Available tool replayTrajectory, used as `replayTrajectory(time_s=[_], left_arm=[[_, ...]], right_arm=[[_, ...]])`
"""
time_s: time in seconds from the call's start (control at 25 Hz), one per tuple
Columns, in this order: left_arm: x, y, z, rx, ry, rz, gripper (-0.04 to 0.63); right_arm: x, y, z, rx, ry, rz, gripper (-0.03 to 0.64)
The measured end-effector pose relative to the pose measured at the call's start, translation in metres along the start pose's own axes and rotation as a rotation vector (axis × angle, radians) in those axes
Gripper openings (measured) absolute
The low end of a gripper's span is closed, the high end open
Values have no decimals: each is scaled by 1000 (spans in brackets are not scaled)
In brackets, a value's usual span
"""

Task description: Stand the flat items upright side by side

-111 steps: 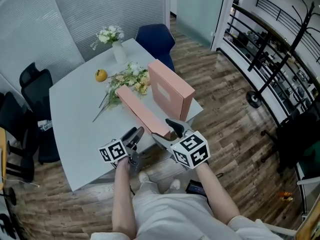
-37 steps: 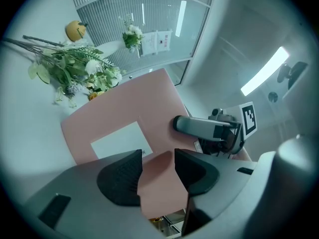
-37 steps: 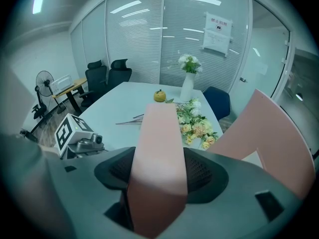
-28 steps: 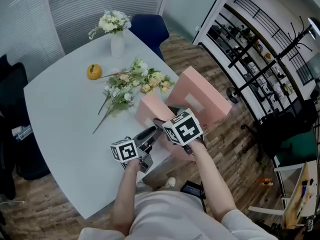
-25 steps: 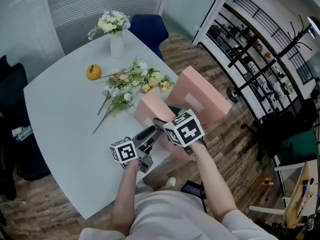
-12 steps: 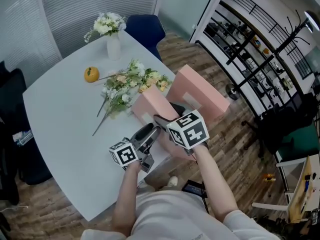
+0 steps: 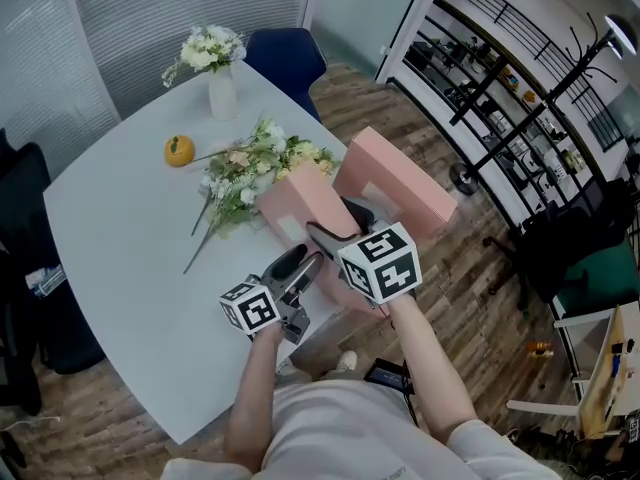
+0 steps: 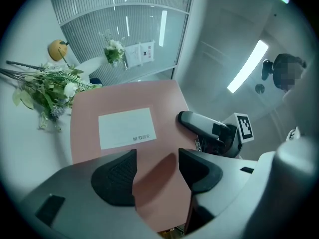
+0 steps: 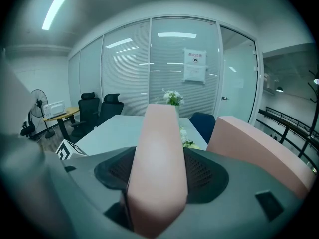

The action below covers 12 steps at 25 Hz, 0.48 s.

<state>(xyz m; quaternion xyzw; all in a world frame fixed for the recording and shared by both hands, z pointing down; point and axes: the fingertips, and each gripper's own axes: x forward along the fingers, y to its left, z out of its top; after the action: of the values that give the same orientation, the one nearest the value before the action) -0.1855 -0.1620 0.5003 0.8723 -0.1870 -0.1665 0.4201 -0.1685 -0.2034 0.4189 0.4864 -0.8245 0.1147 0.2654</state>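
Two flat pink boxes are on the white table (image 7: 120,238). One (image 7: 395,183) stands upright on its long edge at the right, also in the right gripper view (image 9: 254,143). The other (image 7: 300,203) is tilted, near end raised. My right gripper (image 7: 340,230) is shut on that end, pads on both sides of it (image 9: 159,143). My left gripper (image 7: 300,265) sits low beside it, facing the labelled face (image 8: 124,128). Its jaws (image 8: 157,163) have just been opening; the box's lower corner lies between them with a gap at the right pad.
A loose bouquet (image 7: 255,168) lies just behind the boxes. An orange (image 7: 179,150) and a white vase of flowers (image 7: 220,88) stand further back. A blue chair (image 7: 285,58) is at the far edge, black chairs (image 7: 15,218) at the left. The near edge runs under my grippers.
The box that lay flat four seconds ago is now tipped up at its near end. Over the last second my right gripper lifted it a little higher. The left jaws widened.
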Motion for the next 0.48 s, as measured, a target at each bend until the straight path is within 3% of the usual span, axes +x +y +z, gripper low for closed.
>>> replayTrajectory(time_s=[0.48], left_arm=[[12,-5,7,59,-13,16,247]], right_arm=[[-19,-11,9,1,-147,-49,310]])
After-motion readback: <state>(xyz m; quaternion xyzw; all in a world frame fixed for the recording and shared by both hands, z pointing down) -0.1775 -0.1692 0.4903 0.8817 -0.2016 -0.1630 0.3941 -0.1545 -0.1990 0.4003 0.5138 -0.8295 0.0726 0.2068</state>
